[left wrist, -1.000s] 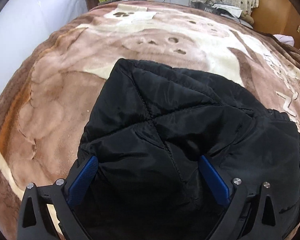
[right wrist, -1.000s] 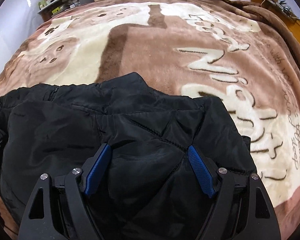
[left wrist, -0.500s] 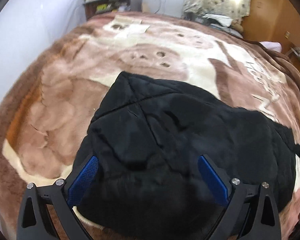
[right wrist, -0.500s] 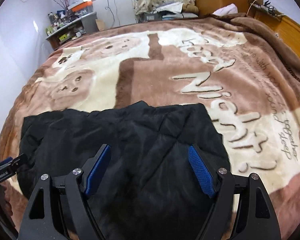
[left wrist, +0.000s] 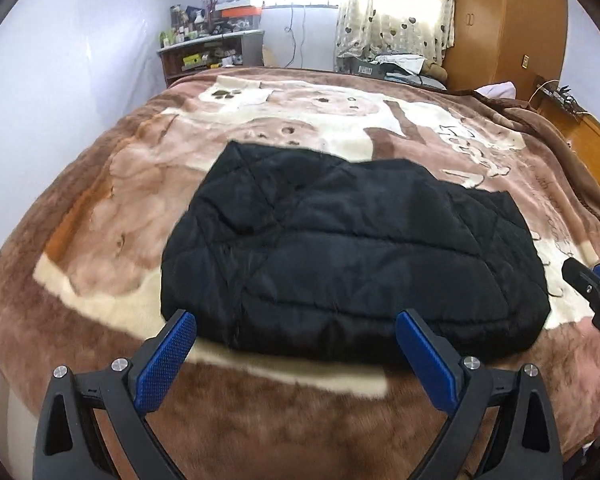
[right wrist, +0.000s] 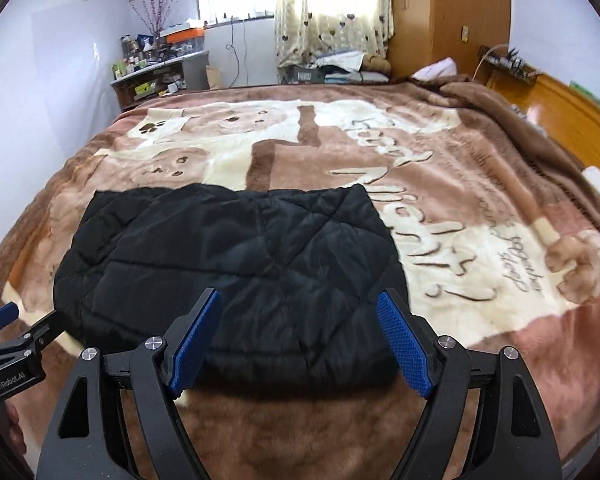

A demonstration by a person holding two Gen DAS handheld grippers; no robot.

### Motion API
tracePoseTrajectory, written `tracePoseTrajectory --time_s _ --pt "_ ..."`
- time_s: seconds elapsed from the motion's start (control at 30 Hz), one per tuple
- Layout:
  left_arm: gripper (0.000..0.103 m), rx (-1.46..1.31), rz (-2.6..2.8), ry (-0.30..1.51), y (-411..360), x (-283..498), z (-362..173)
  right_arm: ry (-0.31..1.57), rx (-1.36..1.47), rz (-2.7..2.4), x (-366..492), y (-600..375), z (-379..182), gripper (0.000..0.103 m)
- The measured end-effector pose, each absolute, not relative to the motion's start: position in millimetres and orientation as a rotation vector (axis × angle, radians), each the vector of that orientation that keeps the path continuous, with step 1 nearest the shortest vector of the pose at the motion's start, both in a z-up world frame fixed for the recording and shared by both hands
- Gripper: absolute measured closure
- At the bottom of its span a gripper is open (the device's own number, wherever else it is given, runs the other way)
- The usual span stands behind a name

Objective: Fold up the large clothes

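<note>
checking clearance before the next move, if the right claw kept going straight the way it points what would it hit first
Most likely the folded black jacket on the blanket: its near edge lies straight ahead of the open right claw. Nothing shows in between, though depth is hard to judge.

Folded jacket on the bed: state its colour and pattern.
Plain black jacket with diamond quilting stitched in; clearest in the right wrist view.
</note>
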State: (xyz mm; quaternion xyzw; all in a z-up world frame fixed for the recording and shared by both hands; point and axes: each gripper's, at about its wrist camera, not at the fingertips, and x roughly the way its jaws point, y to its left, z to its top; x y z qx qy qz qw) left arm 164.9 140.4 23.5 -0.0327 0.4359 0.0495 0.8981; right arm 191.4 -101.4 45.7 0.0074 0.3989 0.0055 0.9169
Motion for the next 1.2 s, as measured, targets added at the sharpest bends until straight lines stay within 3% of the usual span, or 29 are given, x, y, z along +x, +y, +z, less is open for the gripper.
tracePoseTrajectory --time_s 0.47,1.2 --pt "0.002 -0.05 0.075 0.801 106 85 50 0.775 0.08 0.025 106 -113 52 0.023" --pt "0.002 -0.011 0.057 0.774 86 57 48 0.718 0.016 0.026 73 -103 57 0.023"
